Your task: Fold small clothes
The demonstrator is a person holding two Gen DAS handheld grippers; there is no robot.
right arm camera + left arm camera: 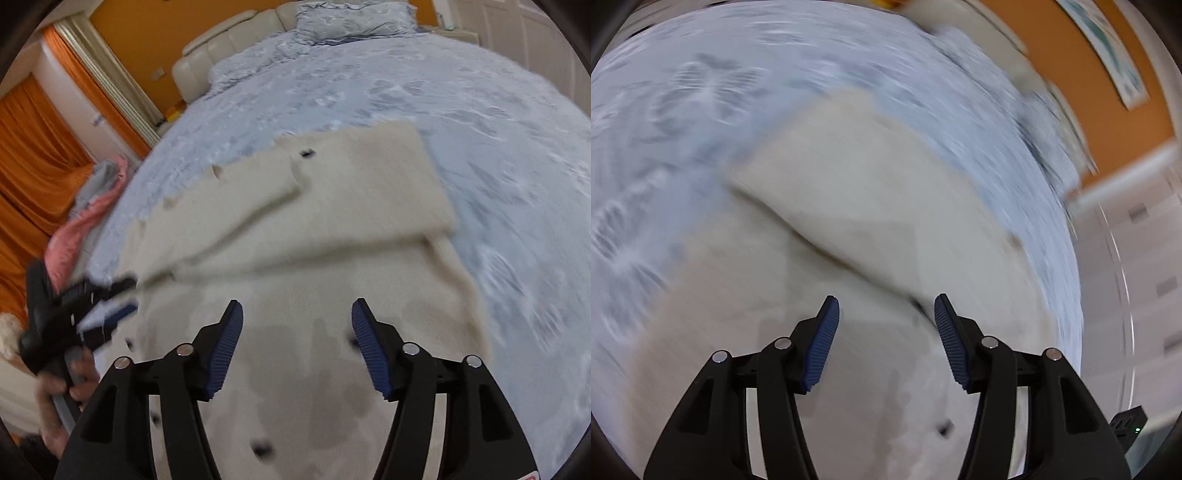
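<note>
In the left wrist view the left gripper [886,321], black-armed with ribbed blue pads [822,343], fills the lower middle of the frame with its jaws spread wide and nothing between them; it hangs above the cream fuzzy knitted garment [849,206], and contact with the cloth cannot be judged through the motion blur. A fold ridge of the garment runs diagonally from centre left towards the right pad. A small dark spot [946,429] on the fabric sits lower right of centre, too smeared to identify.

In the right wrist view the right gripper [297,332] is likewise spread wide and empty at lower centre, over the same garment [295,229], which lies flat on the pale blue patterned bedspread [498,147]. One flap is folded across the upper part, its edge crossing mid-frame. Several dark dots, perhaps buttons [306,153], are blurred. At the left edge the left gripper [122,299] appears smeared at the garment's edge, held by a hand [70,384] partly cut off by the frame.

Farther back: a pink and grey cloth heap [92,199] at left, orange curtains [33,147], a blue pillow [351,18] and a cream padded headboard [221,48] at top
</note>
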